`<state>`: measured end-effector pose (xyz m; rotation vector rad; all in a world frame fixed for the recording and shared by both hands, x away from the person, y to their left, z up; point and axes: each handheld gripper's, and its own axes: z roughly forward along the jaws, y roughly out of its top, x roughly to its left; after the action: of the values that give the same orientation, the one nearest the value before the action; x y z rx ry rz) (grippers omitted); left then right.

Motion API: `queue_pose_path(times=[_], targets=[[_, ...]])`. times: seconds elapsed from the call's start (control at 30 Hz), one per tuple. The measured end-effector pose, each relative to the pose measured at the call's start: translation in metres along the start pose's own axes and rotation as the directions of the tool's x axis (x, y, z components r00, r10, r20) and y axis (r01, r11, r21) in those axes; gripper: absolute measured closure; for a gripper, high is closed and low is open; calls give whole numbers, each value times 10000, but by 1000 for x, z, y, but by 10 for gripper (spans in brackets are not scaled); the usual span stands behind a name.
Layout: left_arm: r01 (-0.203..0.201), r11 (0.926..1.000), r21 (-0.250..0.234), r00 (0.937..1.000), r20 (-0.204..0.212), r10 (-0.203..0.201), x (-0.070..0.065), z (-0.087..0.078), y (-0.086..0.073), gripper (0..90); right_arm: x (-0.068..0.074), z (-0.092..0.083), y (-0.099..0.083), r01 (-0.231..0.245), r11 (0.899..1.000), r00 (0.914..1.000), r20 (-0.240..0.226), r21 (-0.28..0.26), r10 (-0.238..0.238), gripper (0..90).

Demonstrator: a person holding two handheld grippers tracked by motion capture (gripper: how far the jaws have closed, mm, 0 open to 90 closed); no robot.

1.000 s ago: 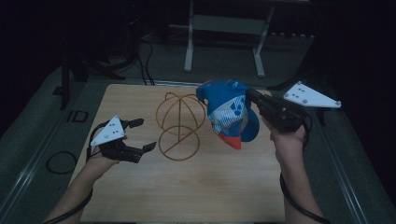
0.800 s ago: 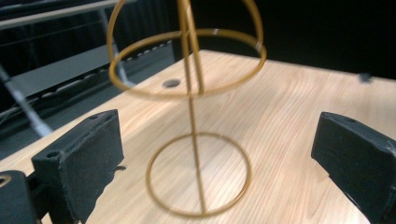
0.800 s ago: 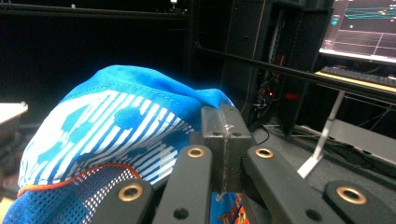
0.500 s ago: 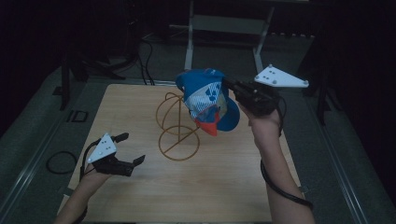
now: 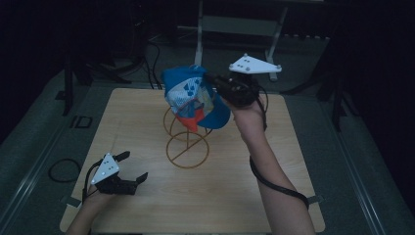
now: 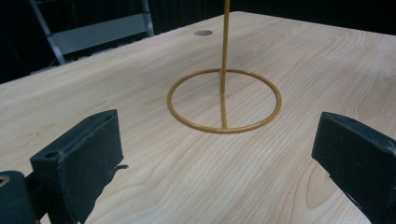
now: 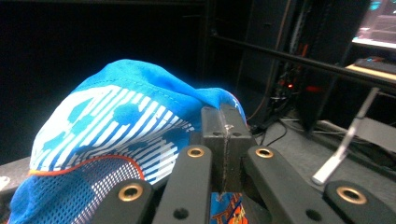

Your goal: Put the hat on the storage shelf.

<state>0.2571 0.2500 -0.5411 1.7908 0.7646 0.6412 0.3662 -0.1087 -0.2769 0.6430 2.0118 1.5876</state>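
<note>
Surface: we find a pale wooden table top (image 5: 244, 196), square, with a small round hole (image 6: 203, 33) near its far edge.
Room: we note dark surroundings, a grey metal frame (image 5: 235, 24) and black cables (image 5: 151, 54) on the floor beyond the table.
Stand: a gold wire stand with a ring base (image 5: 187, 151) rises at the table's middle.
Cap: we see the blue, white and orange mesh-backed cap (image 5: 193, 95) raised over the stand's top.
Right gripper (image 5: 215, 81): clamped on the cap's edge.
Left gripper (image 5: 131, 169): jaws spread wide, nothing between them, low over the table's near left, well apart from the cap.
</note>
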Motion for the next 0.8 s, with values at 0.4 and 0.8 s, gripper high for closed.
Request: queue_pose_path(times=[0.4, 0.8], targets=[[309, 9995, -53, 9995, 21, -309, 1, -4, -11, 22, 38, 63, -14, 262, 9934, 9941, -1071, 1117, -142, 900], [392, 9992, -78, 9992, 68, -392, 3, -5, -13, 22, 41, 79, -42, 403, 9807, 9920, -1251, 1911, -164, 900]])
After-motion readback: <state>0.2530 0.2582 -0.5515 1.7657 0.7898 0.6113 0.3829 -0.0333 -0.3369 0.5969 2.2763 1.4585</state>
